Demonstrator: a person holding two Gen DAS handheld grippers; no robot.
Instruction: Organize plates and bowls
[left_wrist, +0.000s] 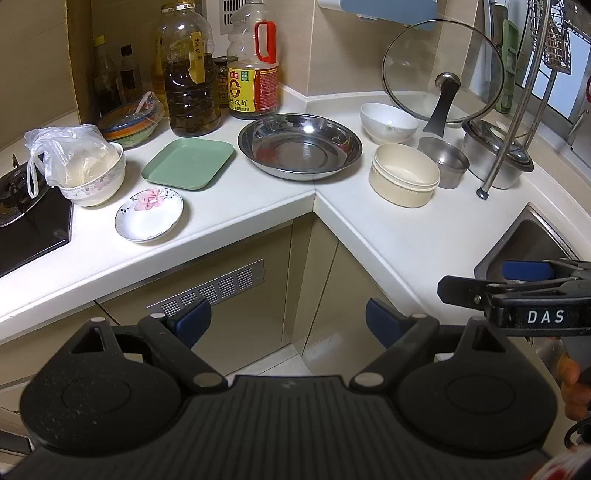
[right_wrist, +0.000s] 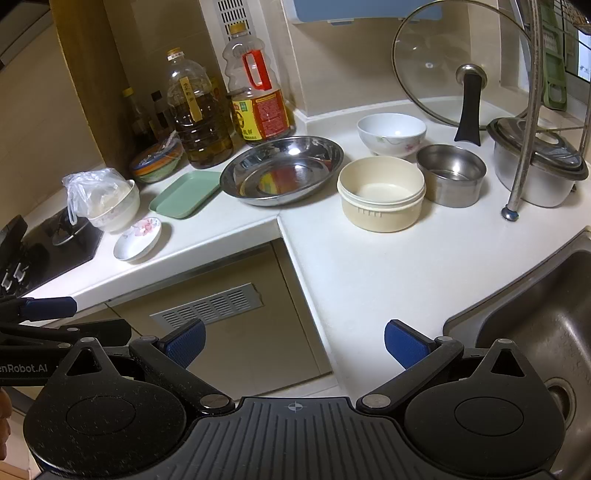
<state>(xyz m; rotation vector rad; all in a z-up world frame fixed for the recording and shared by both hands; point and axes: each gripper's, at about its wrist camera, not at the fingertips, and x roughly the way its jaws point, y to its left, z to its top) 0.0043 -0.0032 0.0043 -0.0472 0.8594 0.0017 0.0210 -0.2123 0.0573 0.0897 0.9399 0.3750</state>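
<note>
The steel basin (left_wrist: 300, 146) sits at the inner corner of the white desk (left_wrist: 406, 236) and serves as the landmark here. Counted around it are:

- **One green square tray** (left_wrist: 189, 163) just to its left.
- **One small floral saucer** (left_wrist: 149, 214) left of the basin and nearer the desk's front edge.
- **One floral bowl** (left_wrist: 96, 181) further left, by the black stove (left_wrist: 29, 221), with a clear plastic bag (left_wrist: 64, 151) stuffed in it.
- **One stack of coloured bowls** (left_wrist: 131, 123) behind the tray.
- **One white bowl** (left_wrist: 389, 122) right of the basin, toward the wall.
- **One cream round container** (left_wrist: 404, 180) right of the basin and nearer the front, touching one small steel cup (left_wrist: 443, 161).
- **One lidded steel pot** (left_wrist: 496, 155) further right, beyond the cup.
- **One glass lid** (left_wrist: 443, 74) leaning on the wall behind the white bowl.
- **Two large oil and sauce bottles**, the amber one (left_wrist: 188, 81) and the red-handled one (left_wrist: 254, 70), behind the basin to its left. Smaller dark bottles stand beside them, and their count is unclear.
- **One sink** (right_wrist: 535, 325) far right of the basin.

There are two sets of tongs. The left tongs (left_wrist: 288, 325) hang below the desk edge in front of the basin. They are spread wide, with nothing between the blue pads and touching nothing. The right tongs (right_wrist: 295, 345) hover over the desk front between the basin and the sink. They are likewise wide apart and hold nothing.
</note>
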